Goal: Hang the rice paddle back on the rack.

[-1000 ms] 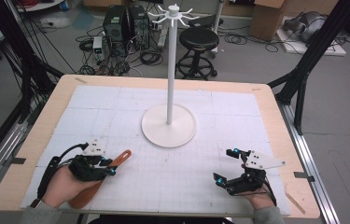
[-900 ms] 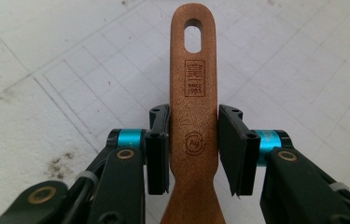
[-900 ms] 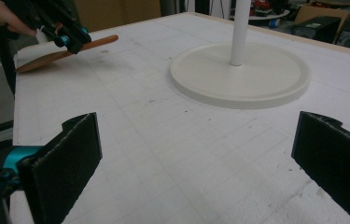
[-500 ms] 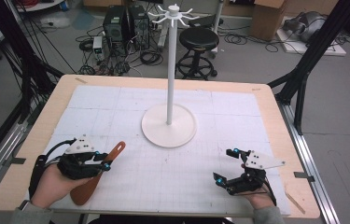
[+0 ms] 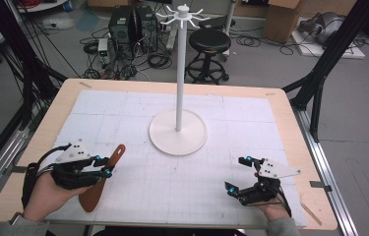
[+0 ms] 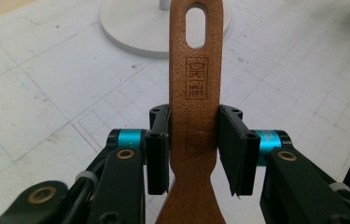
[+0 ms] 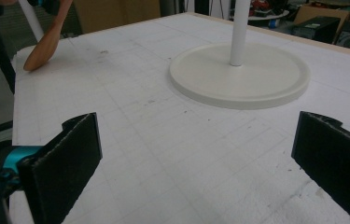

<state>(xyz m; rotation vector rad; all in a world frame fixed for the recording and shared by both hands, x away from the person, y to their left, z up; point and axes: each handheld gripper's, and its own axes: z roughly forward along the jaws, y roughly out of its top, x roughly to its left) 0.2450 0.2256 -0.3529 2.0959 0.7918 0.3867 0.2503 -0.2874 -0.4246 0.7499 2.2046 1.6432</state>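
Spatula [image 6: 195, 116] sitting between left gripper [image 6: 194, 149] jaws, gripped at handle neck, slot end pointing ahead toward stand [image 5: 177, 132]. Right gripper [image 5: 245, 178] resting, jaws gaping, nothing between. Advice: keeping slot upright for hanging on hook.

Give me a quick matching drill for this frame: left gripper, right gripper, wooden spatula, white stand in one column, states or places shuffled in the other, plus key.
Things:
1. left gripper
2. right gripper
3. wooden spatula
4. white stand

States or places:
A. upright at the middle of the table, round base flat on the mat
B. jaws wide apart, nothing between them
C. clamped at the handle, slotted hole at its far end
D. jaws closed on a brown handle

Pairs: 1-D, 2-B, 3-C, 4-A
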